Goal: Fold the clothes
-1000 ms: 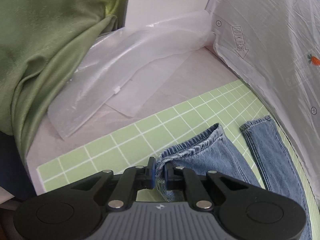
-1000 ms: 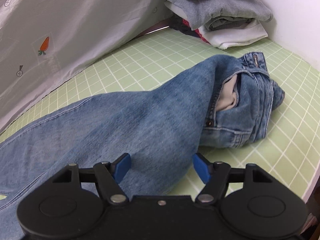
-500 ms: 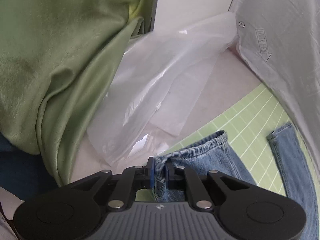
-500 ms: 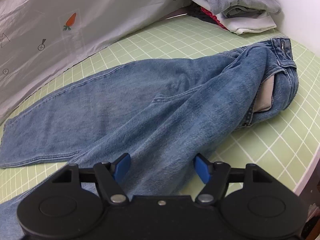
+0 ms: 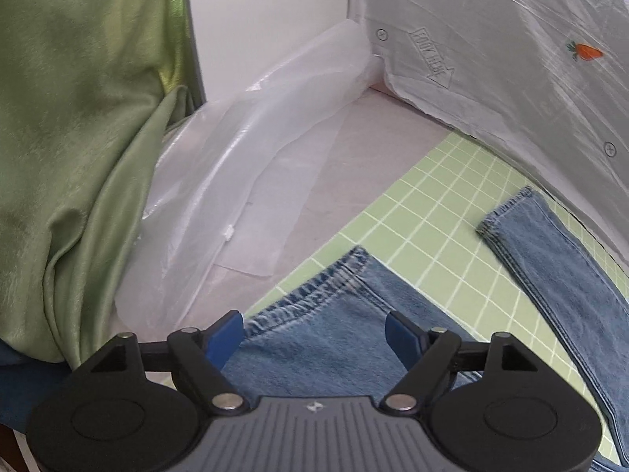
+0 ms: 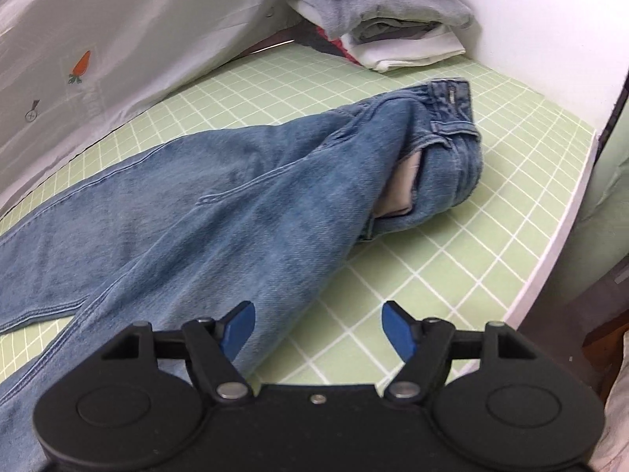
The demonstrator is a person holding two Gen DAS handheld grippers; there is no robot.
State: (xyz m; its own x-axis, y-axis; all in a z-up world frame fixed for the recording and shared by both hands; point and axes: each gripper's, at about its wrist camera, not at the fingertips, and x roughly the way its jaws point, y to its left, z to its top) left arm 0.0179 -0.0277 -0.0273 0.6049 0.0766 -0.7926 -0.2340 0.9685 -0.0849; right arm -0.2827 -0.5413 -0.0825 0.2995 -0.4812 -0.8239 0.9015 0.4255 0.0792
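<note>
A pair of blue jeans (image 6: 220, 212) lies stretched across the green grid mat (image 6: 491, 204), waistband bunched at the right, legs running left. In the left wrist view the near leg hem (image 5: 314, 299) lies flat on the mat (image 5: 432, 212), and the other leg (image 5: 558, 275) rests to the right. My left gripper (image 5: 314, 336) hovers over the near hem, its jaws opening, the denim below them and not pinched. My right gripper (image 6: 316, 330) stands open above the edge of the near leg, nothing pressed between its blue pads (image 6: 397, 330).
A stack of folded clothes (image 6: 377, 19) sits at the mat's far right corner. A white plastic sheet with a carrot print (image 5: 511, 59) stands along the back. Clear plastic bags (image 5: 243, 157) and a green curtain (image 5: 78, 157) lie at the left end. The table edge (image 6: 558, 236) runs along the right.
My left gripper has let go of the leg hem and its jaws have spread wide; the hem now lies flat. My right gripper drew back toward the waistband side, still open.
</note>
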